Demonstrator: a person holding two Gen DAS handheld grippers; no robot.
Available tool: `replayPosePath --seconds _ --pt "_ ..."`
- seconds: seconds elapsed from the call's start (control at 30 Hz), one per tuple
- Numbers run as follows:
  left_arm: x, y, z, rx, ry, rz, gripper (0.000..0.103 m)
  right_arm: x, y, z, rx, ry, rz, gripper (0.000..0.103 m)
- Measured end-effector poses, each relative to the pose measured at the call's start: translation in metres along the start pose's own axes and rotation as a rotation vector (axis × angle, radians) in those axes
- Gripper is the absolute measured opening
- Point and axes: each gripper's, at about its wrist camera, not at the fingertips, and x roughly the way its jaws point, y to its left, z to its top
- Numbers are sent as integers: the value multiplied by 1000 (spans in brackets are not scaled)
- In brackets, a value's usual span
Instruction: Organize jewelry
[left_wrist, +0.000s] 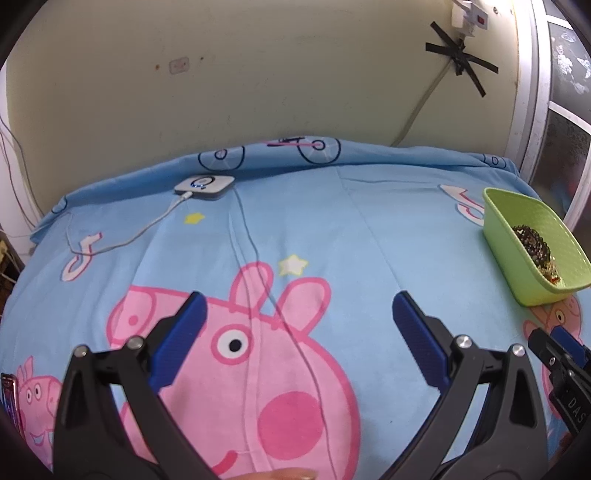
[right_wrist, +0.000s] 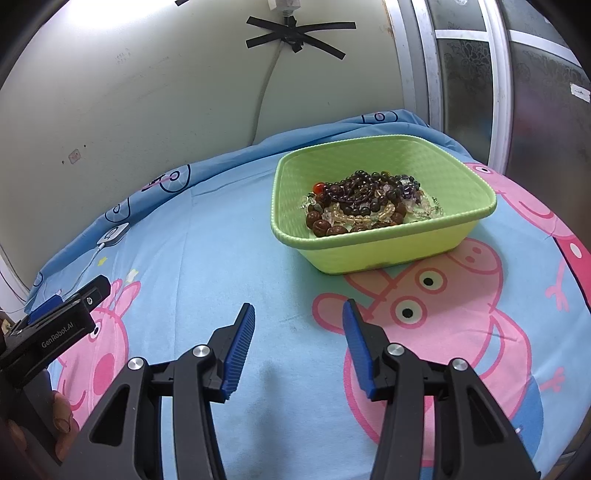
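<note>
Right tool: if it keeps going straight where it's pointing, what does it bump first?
Probably the blue sheet, just short of the green basket. The right tool is open and holds nothing.

The light-green plastic basin (right_wrist: 384, 254) looks smooth outside, dimpled within; its glossy bead bracelets (right_wrist: 365, 203) shine. The blue cartoon-printed cloth bedsheet (right_wrist: 221, 266) looks soft and matt, faintly creased.

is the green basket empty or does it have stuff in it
Not empty: the green basket holds a heap of beaded bracelets covering its floor, well below the rim.
</note>
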Motion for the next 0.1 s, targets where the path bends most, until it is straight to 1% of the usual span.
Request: replayPosePath --seconds 0.1 --pt "6 2 0 -12 23 12 96 4 2 -1 -9 20 -1 36"
